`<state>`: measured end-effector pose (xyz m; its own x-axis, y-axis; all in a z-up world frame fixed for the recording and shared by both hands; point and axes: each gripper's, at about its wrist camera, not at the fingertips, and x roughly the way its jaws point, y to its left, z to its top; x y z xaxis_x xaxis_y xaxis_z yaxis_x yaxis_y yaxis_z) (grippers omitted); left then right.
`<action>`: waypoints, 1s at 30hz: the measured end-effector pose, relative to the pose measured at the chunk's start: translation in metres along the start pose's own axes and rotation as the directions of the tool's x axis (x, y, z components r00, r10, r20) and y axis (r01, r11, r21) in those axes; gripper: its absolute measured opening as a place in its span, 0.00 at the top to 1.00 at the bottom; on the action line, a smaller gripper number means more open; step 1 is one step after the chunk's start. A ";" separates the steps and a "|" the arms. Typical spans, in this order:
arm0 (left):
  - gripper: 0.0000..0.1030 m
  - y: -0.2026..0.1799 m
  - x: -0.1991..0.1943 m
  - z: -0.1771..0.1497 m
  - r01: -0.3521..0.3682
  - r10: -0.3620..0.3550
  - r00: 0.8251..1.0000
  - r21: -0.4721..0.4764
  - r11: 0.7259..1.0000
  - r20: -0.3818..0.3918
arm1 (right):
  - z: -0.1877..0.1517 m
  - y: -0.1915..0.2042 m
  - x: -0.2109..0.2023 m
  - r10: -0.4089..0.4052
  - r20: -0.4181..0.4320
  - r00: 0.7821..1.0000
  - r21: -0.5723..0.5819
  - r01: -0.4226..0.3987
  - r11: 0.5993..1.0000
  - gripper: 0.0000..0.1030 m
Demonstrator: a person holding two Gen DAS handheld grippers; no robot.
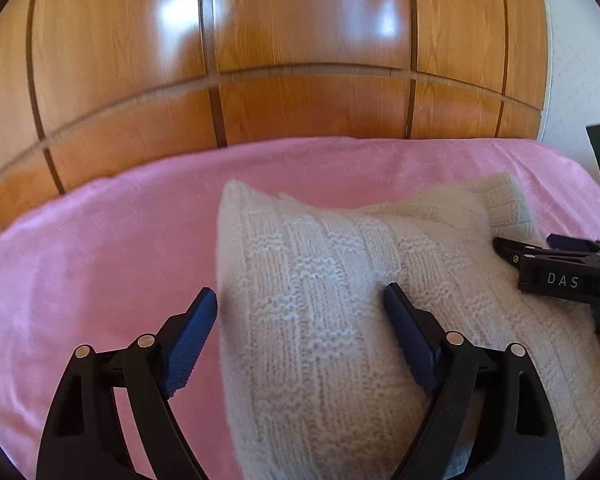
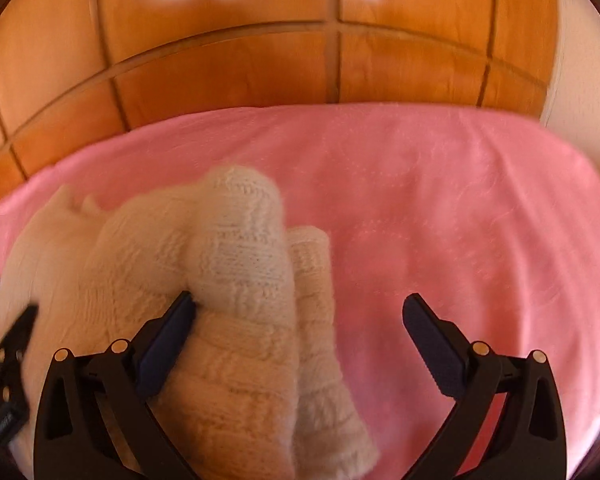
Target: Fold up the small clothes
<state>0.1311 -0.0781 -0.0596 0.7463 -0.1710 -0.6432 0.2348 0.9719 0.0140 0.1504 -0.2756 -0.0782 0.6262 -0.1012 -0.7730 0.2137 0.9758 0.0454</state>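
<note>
— While both tools hover over the pink bed cover (image 1: 100, 240), what has the left hand-held gripper (image 1: 300, 304) got?

— Nothing. Its jaws stand wide, the left edge of the cream knitted garment (image 1: 340, 280) lying between them, pads not pressing it.

— And the right hand-held gripper (image 2: 298, 312)?

— Also spread wide, holding nothing. The knit's folded sleeve (image 2: 244, 248) bulges just ahead of its left finger (image 2: 168, 340), touching the tip; bare cover lies before the right finger.
</note>
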 end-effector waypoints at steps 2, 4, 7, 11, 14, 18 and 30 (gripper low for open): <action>0.14 0.007 0.003 -0.001 0.032 -0.033 0.999 -0.039 0.999 -0.012 | -0.002 0.005 -0.004 -0.013 0.022 1.000 -0.025 0.013 1.000 0.02; 0.12 0.014 0.002 -0.001 0.067 -0.068 0.998 -0.072 0.995 -0.012 | -0.004 0.000 -0.014 0.018 0.026 1.000 -0.009 -0.018 1.000 0.02; 0.04 0.032 -0.008 -0.007 0.154 -0.159 0.987 -0.177 0.972 -0.011 | -0.009 -0.016 -0.036 0.064 0.015 0.998 0.070 -0.065 0.995 0.02; 0.04 0.062 -0.017 -0.033 0.285 -0.314 0.949 -0.395 0.873 -0.009 | -0.024 -0.033 -0.062 0.156 0.008 0.988 0.129 -0.156 0.979 0.02; 0.04 0.073 -0.022 -0.051 0.345 -0.380 0.925 -0.468 0.814 0.021 | -0.041 -0.044 -0.065 0.293 -0.043 0.955 0.221 -0.277 0.935 0.02; 0.04 0.066 -0.028 -0.054 0.356 -0.397 0.918 -0.420 0.835 -0.011 | -0.062 -0.062 -0.059 0.481 -0.059 0.875 0.414 -0.417 0.809 0.02; 0.04 0.032 -0.032 -0.045 0.430 -0.502 0.853 -0.348 0.833 -0.145 | -0.067 -0.050 -0.063 0.587 -0.066 0.807 0.399 -0.518 0.757 0.02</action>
<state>0.0867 -0.0338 -0.0724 0.4283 -0.6100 -0.6667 0.2998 0.7919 -0.5320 0.0499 -0.3051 -0.0745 0.5817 0.5037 -0.6387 0.1367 0.7135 0.6872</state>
